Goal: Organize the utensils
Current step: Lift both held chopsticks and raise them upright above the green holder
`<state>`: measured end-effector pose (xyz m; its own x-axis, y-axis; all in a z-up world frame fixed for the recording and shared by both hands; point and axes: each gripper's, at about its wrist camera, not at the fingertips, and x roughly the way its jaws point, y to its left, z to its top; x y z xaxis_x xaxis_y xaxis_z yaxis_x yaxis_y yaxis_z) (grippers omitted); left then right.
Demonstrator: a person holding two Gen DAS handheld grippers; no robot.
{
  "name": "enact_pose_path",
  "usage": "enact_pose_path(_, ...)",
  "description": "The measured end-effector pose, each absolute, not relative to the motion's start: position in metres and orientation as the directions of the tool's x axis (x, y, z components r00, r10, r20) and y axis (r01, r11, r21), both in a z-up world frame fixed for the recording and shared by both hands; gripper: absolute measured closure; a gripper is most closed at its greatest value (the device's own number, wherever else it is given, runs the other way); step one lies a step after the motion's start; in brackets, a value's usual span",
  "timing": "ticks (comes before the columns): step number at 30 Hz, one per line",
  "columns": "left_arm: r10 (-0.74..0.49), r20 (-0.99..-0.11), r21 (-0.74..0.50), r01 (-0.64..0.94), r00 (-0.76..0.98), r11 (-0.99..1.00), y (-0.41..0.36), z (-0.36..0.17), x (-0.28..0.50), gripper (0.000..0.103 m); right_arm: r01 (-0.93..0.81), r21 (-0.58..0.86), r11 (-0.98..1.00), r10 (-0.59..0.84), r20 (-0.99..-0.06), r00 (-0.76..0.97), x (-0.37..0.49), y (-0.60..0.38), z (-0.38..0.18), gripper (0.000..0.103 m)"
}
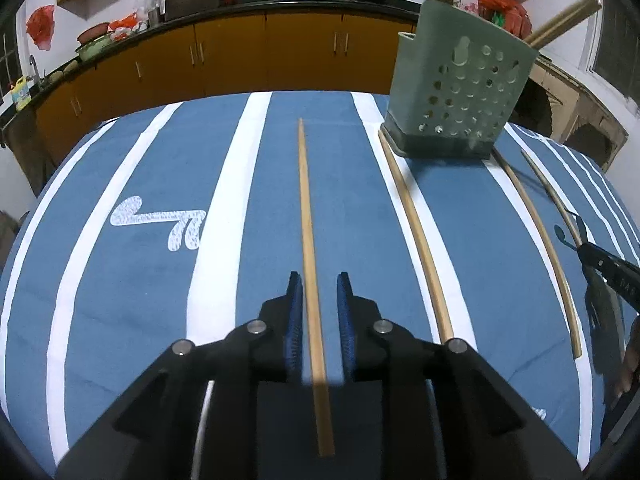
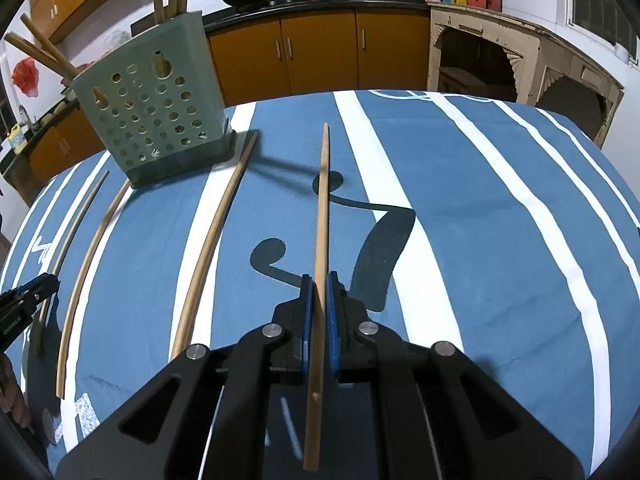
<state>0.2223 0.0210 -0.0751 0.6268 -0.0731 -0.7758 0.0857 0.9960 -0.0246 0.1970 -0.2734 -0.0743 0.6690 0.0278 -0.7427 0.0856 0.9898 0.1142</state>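
The right gripper point(image 2: 320, 280) is clamped on a chopstick point(image 2: 322, 208), its blue pads pressed against both sides of the shaft. The stick runs straight ahead from the jaws, its tip lifted off the cloth point(image 2: 500, 220), to judge by the shadow below it. The holder point(image 2: 160, 112), a green perforated caddy with several sticks already standing in it, sits ahead and to the left of this gripper.

The left gripper point(image 1: 319, 280) is apart, its pads straddling another chopstick point(image 1: 306, 208) that lies flat on the cloth and runs forward between the fingers without touching either pad, as far as I can tell. From this gripper the holder point(image 1: 460, 92) stands ahead and to the right. Two loose sticks point(image 1: 416, 232) lie to its right, between the two grippers.

To do the step well, I judge the right hand should tip its stick upright before reaching the holder's mouth, then let go only once the tip is inside a compartment. The left should drop squarely, close on the shaft near mid-length so it does not pivot, and lift cleanly off the cloth.
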Motion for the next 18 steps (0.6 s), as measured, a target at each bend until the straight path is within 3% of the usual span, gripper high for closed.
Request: enact_pose_path(18, -0.003, -0.778, 0.027, 0.039, 0.629, 0.999, 0.0134, -0.076, 0.223, 0.082, 0.076, 0.088, 0.993, 0.015, -0.745, 0.667, 0.1921, -0.2692, -0.0741, 0.095)
